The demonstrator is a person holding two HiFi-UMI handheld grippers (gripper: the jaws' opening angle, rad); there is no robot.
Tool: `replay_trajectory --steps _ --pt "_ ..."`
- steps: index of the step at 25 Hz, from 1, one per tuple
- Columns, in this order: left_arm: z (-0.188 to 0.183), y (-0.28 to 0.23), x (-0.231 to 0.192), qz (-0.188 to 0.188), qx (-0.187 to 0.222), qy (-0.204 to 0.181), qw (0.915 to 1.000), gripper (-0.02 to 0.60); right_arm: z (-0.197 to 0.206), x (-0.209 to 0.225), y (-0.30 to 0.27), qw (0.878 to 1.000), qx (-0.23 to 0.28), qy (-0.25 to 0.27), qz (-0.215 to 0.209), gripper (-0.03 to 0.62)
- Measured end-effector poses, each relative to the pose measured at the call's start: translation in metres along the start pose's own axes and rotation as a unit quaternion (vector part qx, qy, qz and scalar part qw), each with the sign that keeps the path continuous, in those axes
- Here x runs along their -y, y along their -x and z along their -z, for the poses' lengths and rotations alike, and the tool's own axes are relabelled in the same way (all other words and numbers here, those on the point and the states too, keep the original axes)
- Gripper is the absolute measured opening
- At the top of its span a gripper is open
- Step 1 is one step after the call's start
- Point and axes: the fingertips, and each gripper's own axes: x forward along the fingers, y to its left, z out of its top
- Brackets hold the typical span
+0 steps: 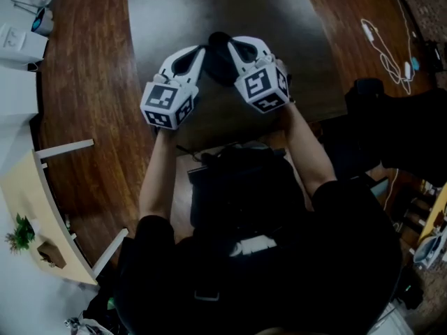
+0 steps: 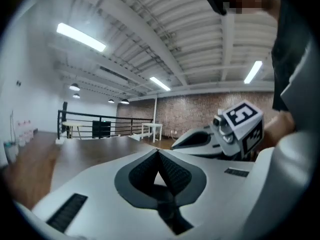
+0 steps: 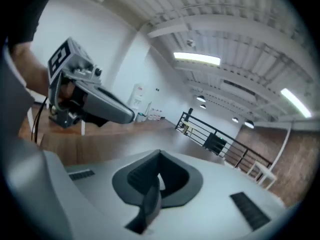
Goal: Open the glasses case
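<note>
No glasses case can be made out in any view. In the head view both grippers are raised side by side in front of the person, tips close together. My left gripper [image 1: 204, 51] is shut, and its dark pads [image 2: 150, 169] meet with nothing between them. My right gripper [image 1: 233, 46] is likewise shut, its pads [image 3: 150, 176] pressed together and empty. In the left gripper view the right gripper [image 2: 200, 140] shows at the right with its marker cube [image 2: 243, 121]. The left gripper [image 3: 129, 115] appears at the upper left of the right gripper view. Both point out across the room.
A dark grey surface [image 1: 209, 5] lies ahead on the wooden floor [image 1: 91, 82]. A black object [image 1: 237, 187] rests on the person's lap. A white cable [image 1: 384, 47] trails at the far right. A pale desk [image 1: 42, 208] with a small plant [image 1: 19, 232] is at the left. A black railing [image 2: 100, 126] stands far off.
</note>
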Motion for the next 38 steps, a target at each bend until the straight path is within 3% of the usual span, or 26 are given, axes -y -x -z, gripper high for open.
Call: replay_trajectory --steps 3,7,14,22,26,38 --pt "0.006 -0.004 0.022 -0.017 -0.063 -0.1 0.9928 -0.006 -0.005 -0.005 0.022 0.998 -0.025 0.058 0.005 0.003" --pt "0.005 0.003 0.057 -0.019 -0.104 -0.157 0.9819 -0.006 -0.013 -0.018 0.058 0.997 -0.026 0.07 0.002 0.003" --pt "0.0 0.03 0.137 -0.016 -0.106 -0.175 0.9787 -0.006 -0.003 -0.036 0.135 0.997 -0.028 0.076 0.014 0.003" --pt "0.007 0.073 0.258 -0.02 -0.109 -0.213 0.9706 -0.005 0.012 -0.071 0.251 0.995 -0.011 0.092 0.023 0.003" --pt "0.024 0.109 0.31 -0.029 -0.118 -0.215 0.969 -0.005 0.019 -0.109 0.301 0.996 -0.003 0.091 0.013 0.003" --pt "0.044 0.2 0.387 -0.041 -0.13 -0.236 0.9621 -0.005 0.007 -0.19 0.39 0.996 0.017 0.087 0.007 0.003"
